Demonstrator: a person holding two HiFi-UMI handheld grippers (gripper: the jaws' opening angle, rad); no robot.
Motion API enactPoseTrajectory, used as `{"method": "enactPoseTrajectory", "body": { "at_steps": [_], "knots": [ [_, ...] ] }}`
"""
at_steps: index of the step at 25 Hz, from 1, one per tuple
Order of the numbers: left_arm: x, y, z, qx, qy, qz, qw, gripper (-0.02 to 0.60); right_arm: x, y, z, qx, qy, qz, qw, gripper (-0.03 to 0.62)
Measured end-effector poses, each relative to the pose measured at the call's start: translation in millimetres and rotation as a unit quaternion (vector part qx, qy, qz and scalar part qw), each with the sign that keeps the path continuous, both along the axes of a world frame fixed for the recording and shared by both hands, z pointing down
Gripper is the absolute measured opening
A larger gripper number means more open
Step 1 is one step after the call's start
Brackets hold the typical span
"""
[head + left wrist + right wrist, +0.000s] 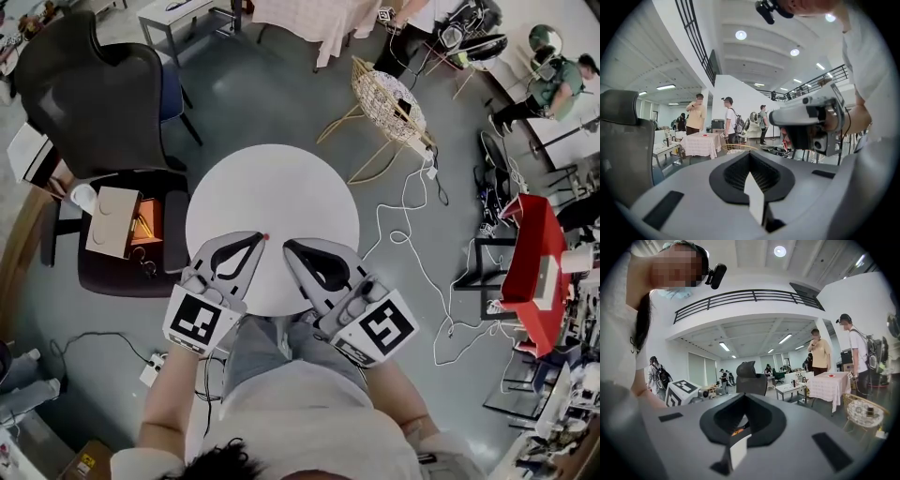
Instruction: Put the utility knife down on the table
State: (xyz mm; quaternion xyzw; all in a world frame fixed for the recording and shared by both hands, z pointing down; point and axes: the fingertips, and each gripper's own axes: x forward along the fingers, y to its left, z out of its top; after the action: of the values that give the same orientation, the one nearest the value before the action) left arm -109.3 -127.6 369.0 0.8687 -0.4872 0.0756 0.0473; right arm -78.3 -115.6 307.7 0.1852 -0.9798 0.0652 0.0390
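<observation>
Of the utility knife only a small red end shows, right at the tip of my left gripper, which is shut on it above the round white table. In the left gripper view the closed jaws hide the knife. My right gripper hangs just to the right, its tip a short way from the left one, jaws shut with nothing between them. Through the opening of the right gripper an orange-red bit shows; I cannot tell whether it is the knife.
A black office chair and a stool with a cardboard box stand left of the table. A wicker basket stand and white cables lie to the right. A red cart stands further right. People stand in the background.
</observation>
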Motion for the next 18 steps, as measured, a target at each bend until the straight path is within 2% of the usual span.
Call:
{"method": "enactPoseTrajectory", "body": {
  "at_steps": [4,9,18],
  "knots": [
    [5,15,-30,0.024,0.021,-0.014,0.9994,0.009,3,7,-3,0.005,-0.005,-0.021,1.0,0.008],
    [16,35,-59,0.046,0.028,-0.026,0.9982,0.009,8,15,-9,0.009,-0.011,-0.045,0.999,0.008],
    [27,61,-74,0.061,0.043,-0.047,0.9961,0.009,11,32,-13,0.025,-0.01,-0.082,0.996,0.008]
  ]
}}
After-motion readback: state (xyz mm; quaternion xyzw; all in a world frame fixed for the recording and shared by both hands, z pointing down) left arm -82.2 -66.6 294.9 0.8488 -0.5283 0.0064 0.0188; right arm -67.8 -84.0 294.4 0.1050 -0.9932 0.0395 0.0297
